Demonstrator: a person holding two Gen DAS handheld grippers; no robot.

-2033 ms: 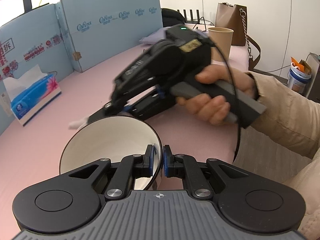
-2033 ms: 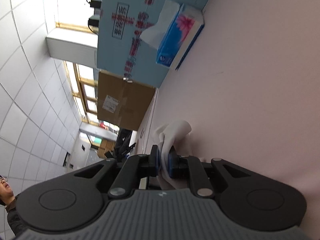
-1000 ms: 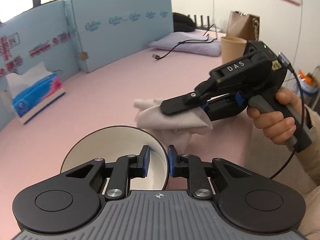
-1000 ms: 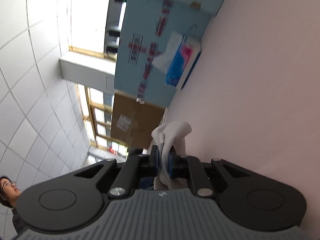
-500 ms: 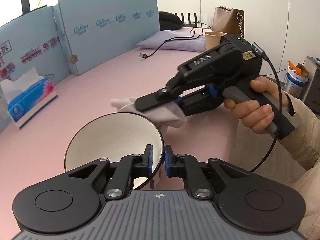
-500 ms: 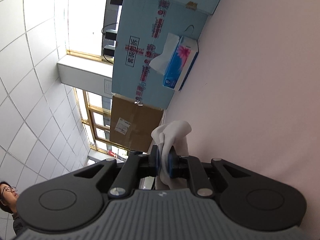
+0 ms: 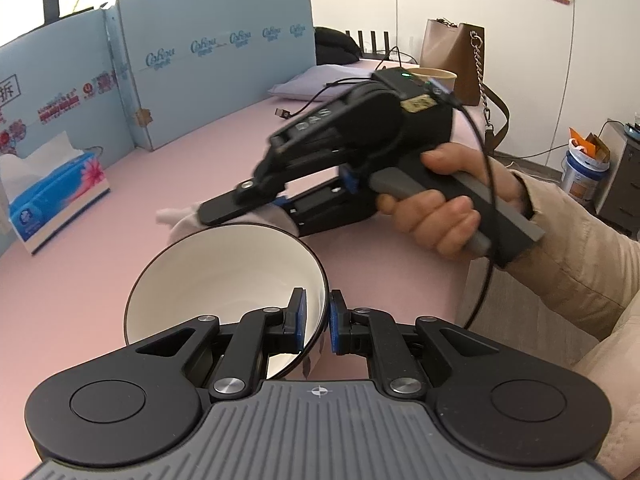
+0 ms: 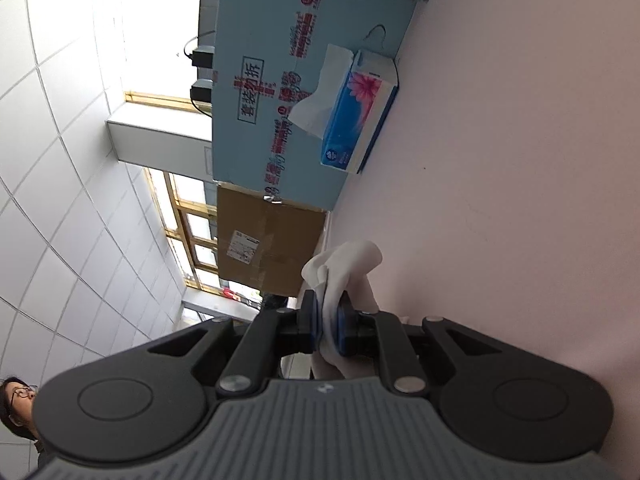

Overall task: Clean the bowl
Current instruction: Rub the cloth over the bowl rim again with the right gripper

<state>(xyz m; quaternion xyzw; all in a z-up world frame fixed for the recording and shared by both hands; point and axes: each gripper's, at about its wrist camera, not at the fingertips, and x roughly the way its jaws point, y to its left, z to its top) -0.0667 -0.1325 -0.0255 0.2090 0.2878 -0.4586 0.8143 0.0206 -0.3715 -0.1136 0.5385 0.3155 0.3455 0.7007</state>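
Observation:
A white bowl [image 7: 224, 280] with a dark rim is held tilted above the pink table. My left gripper [image 7: 316, 324] is shut on the bowl's right rim, one pad inside and one outside. My right gripper [image 8: 328, 320] is shut on a white cloth [image 8: 344, 268]. In the left wrist view the right gripper [image 7: 240, 210] lies rolled on its side just behind the bowl's far rim, and the cloth [image 7: 180, 218] sticks out past its tips at the rim.
A blue tissue box [image 7: 52, 196] stands at the far left by blue foam panels [image 7: 216, 60]; it also shows in the right wrist view [image 8: 356, 116]. A paper cup [image 7: 436, 76], a brown bag [image 7: 452, 56] and a cable lie at the back right.
The right gripper with the cloth has swung back and forth behind the bowl's rim, now lower and closer to the far rim. The bowl stays gripped and tilted.

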